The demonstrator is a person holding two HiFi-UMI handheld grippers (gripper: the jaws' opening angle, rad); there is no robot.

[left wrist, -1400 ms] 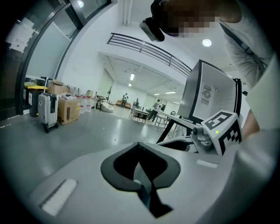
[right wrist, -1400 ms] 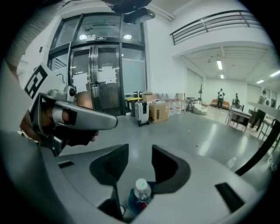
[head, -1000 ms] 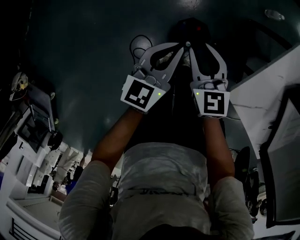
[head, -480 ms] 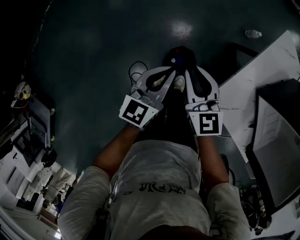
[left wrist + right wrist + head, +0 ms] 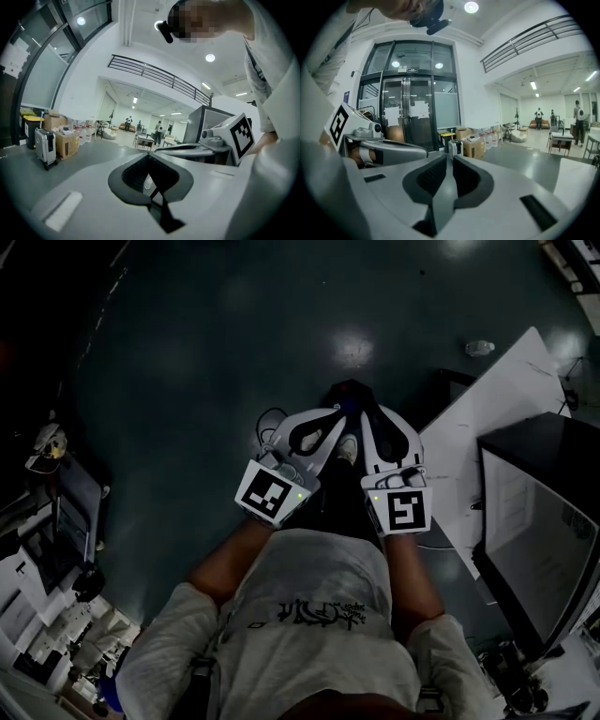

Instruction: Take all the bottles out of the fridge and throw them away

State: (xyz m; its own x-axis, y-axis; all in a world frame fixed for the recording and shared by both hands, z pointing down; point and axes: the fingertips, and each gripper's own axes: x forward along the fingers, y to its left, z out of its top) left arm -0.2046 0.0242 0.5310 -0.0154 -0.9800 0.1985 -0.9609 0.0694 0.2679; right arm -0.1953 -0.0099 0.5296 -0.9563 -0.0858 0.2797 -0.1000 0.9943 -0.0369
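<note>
No bottle is held by the shut left gripper [image 5: 335, 416] or the just-closing, slightly parted right gripper [image 5: 367, 416]; one bottle [image 5: 480, 348] is seen lying on the floor [image 5: 187, 352].

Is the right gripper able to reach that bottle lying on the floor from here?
Probably not: the right gripper, its empty jaws just closing, is held high above the floor, while the bottle lies down on it, well ahead and off to the right.
</note>
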